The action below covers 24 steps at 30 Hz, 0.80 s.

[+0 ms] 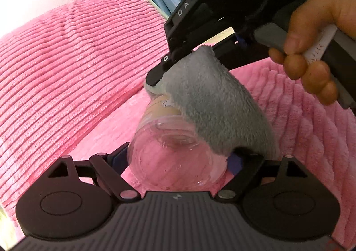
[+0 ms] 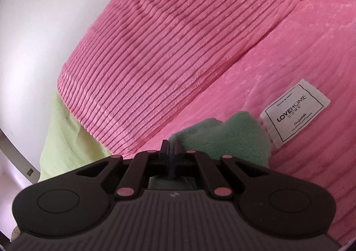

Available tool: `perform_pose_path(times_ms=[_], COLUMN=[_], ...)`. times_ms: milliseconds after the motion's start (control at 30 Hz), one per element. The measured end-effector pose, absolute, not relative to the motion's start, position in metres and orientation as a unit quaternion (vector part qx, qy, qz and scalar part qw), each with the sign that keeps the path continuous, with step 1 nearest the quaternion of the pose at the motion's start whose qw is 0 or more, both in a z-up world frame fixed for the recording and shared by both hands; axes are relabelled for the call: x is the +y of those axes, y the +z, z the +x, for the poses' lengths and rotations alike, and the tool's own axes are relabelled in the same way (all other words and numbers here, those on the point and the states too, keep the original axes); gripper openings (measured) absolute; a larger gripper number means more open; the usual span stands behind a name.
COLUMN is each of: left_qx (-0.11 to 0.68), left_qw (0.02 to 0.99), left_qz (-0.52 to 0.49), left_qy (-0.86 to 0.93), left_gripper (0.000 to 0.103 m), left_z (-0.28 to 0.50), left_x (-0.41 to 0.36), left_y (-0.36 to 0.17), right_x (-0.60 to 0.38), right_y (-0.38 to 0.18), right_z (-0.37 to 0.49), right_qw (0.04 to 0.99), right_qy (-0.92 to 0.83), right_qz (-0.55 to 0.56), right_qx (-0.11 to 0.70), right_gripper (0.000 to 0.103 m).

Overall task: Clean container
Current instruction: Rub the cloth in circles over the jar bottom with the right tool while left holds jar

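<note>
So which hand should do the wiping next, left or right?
Right. The right gripper is shut on the cloth, which already drapes over the jar. The left gripper is busy holding that jar.

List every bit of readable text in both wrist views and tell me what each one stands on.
"DAS": white letters on the black body of the right gripper.
"LOVEHOME", with "HOME" beneath: white sewn tag on the pink blanket.
Script and small print on that tag: too small to read.
Print on the jar's label: mostly hidden by the grey cloth, unreadable.
</note>
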<state>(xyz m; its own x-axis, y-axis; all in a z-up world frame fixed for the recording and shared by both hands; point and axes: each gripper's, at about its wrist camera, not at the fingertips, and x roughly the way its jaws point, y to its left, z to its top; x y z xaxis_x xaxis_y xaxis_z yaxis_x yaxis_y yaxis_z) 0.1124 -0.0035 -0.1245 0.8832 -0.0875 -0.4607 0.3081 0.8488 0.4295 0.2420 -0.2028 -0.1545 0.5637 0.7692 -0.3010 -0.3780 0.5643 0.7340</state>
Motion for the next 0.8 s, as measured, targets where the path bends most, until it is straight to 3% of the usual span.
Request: perform_pose_path(times_ms=[267, 467, 800], left_qx=[0.26, 0.217, 0.212], left_qw=[0.946, 0.94, 0.935], left_qz=[0.128, 0.237, 0.261], left_qy=[-0.148, -0.114, -0.109], left_gripper=[0.087, 0.086, 0.085], left_z=[0.128, 0.11, 0.109], left_x=[0.024, 0.004, -0.002], left_y=[-0.106, -0.117, -0.122], right_x=[-0.206, -0.199, -0.187], right_y=[-0.142, -0.133, -0.159], right_z=[0.229, 0.198, 0.211], right_qw=[0.832, 0.794, 0.771], right_qy=[0.345, 0.42, 0.423], right_qz=[0.292, 0.287, 0.326], right_qx=[0.322, 0.333, 0.347], right_gripper=[0.003, 0.005, 0.0])
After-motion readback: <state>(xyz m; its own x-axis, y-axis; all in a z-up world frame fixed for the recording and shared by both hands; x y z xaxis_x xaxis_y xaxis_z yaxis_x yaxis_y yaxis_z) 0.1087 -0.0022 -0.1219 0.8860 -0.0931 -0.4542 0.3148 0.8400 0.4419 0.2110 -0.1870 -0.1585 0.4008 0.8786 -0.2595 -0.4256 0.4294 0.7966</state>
